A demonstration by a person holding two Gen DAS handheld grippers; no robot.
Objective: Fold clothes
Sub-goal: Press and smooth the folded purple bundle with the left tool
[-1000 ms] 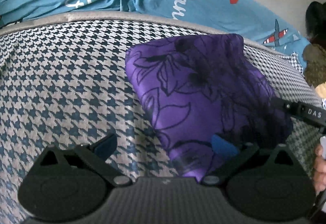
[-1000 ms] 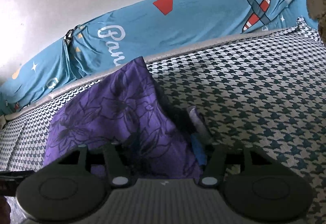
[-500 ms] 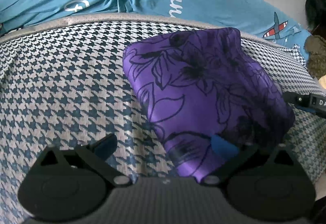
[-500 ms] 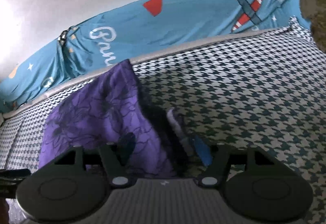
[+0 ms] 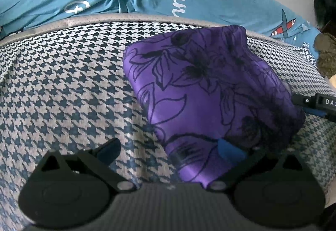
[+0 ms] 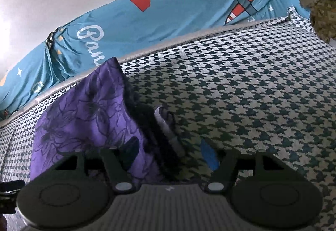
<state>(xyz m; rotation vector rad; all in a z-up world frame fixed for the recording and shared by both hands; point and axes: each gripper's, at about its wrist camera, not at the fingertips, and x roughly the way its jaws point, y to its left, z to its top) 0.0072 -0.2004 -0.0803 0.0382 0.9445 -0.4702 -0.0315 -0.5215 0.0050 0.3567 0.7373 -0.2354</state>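
Bed (image 5: 63, 88) w/ navy-and-white houndstooth cover, grey piped edge along far side. Lying directly on it: folded purple garment (image 5: 199, 88) w/ dark floral line print (a paler strip shows at its right edge in the right wrist view), near the far edge. Beyond the piping, teal printed sheet (image 6: 168, 20) w/ planes, stars, white script.

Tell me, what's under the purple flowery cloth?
The purple cloth lies folded on the houndstooth cover, which shows all around it. In the right view a pale inner layer peeks out at its edge. Anything else beneath is hidden.
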